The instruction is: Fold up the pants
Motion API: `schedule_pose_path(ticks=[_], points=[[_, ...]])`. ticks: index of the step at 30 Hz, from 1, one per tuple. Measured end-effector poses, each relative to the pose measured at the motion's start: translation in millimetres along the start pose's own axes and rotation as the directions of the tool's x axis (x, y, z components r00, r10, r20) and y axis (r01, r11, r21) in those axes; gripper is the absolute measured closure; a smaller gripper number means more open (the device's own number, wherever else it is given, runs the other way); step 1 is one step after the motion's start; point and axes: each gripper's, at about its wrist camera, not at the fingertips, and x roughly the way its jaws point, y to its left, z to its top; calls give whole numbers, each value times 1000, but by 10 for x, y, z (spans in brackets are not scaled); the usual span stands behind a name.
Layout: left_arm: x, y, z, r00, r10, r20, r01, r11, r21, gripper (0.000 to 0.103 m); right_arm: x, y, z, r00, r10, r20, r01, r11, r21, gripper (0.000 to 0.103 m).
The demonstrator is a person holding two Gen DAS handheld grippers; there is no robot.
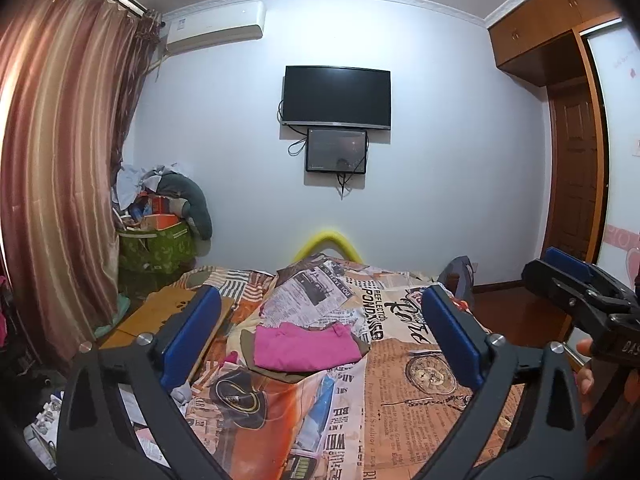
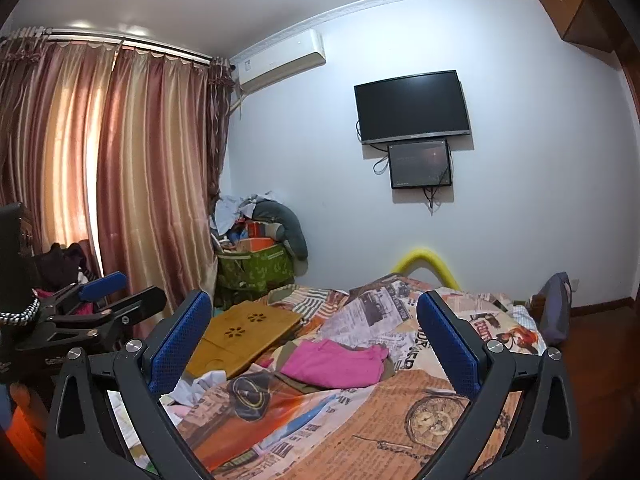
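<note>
A bed covered by a newsprint-patterned quilt (image 1: 420,392) fills the lower frame. Folded pink pants (image 1: 306,347) are seen at its centre. Both the left gripper (image 1: 320,340) and right gripper (image 2: 314,344) are held wide apart, nothing between them

Bed (image 1: 420,412) w/ newspaper-print cover, orange/cream. Near its middle: folded pink pants (image 1: 306,347), lying on an olive garment (image 1: 280,374). Wooden lap tray (image 2: 244,340) along the left edge, partly on the cover. Yellow padded rail (image 1: 328,242) at the far edge.
</note>
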Motion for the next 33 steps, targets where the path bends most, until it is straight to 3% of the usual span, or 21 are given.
schedule_pose_path(ticks=[33], points=[[-17,-115,-41,1000,-13,-5,13,999,50,1,-90,20,-1,1000,-6,-14,6,1000,6,1]])
